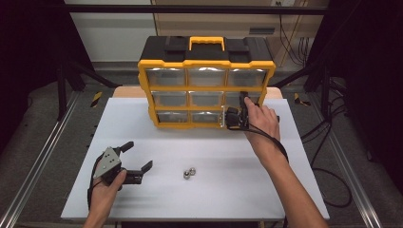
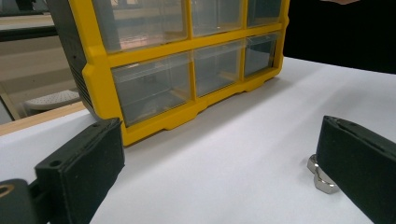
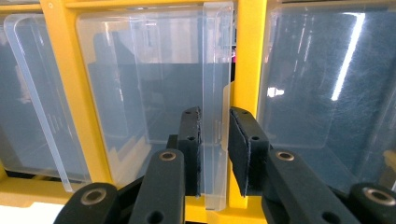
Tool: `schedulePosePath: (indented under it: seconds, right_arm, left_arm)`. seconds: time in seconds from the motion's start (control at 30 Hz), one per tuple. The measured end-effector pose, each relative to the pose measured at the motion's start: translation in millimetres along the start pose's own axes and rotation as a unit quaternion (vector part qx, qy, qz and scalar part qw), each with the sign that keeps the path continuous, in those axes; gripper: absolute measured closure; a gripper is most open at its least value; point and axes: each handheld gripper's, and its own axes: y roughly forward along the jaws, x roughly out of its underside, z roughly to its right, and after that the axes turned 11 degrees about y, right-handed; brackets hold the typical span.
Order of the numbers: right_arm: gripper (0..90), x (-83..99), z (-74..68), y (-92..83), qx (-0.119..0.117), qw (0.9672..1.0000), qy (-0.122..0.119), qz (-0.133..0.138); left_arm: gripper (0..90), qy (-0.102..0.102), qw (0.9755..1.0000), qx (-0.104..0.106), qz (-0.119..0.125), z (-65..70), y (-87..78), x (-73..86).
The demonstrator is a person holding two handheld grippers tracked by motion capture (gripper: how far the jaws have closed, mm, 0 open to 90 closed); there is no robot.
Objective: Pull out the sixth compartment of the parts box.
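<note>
R tool (image 3: 215, 154) nearly closed round clear drawer handle (image 3: 217, 93) of yellow organizer (image 1: 206, 61); can't tell if pads press it. L tool (image 1: 135, 156) wide, holds nothing, on surface (image 1: 237, 190) near nuts (image 1: 189, 173).

A yellow drawer organizer (image 1: 206, 88) stands on a white table (image 1: 199, 156); right gripper (image 1: 236, 116) at its lower-right drawer, left gripper (image 1: 124, 164) well in front.

Right arm extended, left arm at rest.

Left hand-held gripper (image 1: 137, 158) sits at lower left of the high view, gripped from behind by the left hand (image 1: 108, 186); jaws spread wide, nothing between them, grey plate on top, cable looping by the wrist. Right forearm runs from bottom right toward frame centre; right hand (image 1: 262, 119) holds the right hand-held gripper (image 3: 215, 151), pointed away from the person, jaws nearly together with a narrow gap between them.
</note>
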Motion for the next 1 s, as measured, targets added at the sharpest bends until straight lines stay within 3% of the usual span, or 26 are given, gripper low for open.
schedulePosePath:
  seconds: [1.0]
  right_arm:
    - [78.5, -3.3, -3.7, -1.3, 0.015, 0.9998, -0.006, -0.014]
  left_arm:
    - [1.1, 0.0, 1.0, 0.001, -0.003, 0.7, -0.6, -0.3]
